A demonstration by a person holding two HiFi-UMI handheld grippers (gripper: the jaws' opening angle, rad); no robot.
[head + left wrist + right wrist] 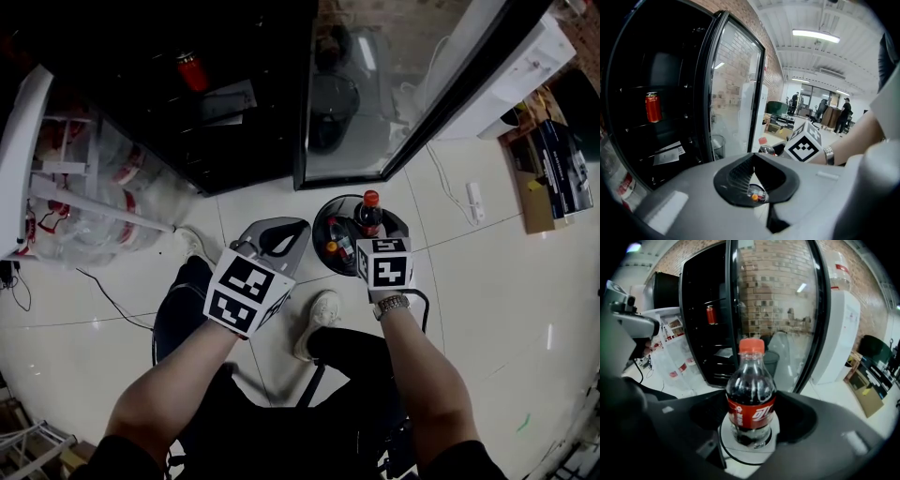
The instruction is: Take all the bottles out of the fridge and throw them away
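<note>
A cola bottle (369, 214) with a red cap and red label stands upright between the dark jaws of my right gripper (367, 236), which is shut on it. It hangs over a round black bin (323, 225) on the floor, where an orange-capped bottle (332, 247) lies. In the right gripper view the bottle (751, 399) fills the middle of the right gripper (752, 416). My left gripper (281, 232) is held just left of the bin, grey jaws shut and holding nothing; its own view shows the left gripper (757, 161) closed. A red can (192, 71) stands on a shelf in the open fridge (216, 141).
The fridge's glass door (394, 84) stands open above the bin. Wrapped packs of water bottles (103, 197) lie at the left. A white appliance (511, 80), a cardboard box (548, 178) and a power strip (475, 199) are at the right. My legs and shoes (319, 314) are below the grippers.
</note>
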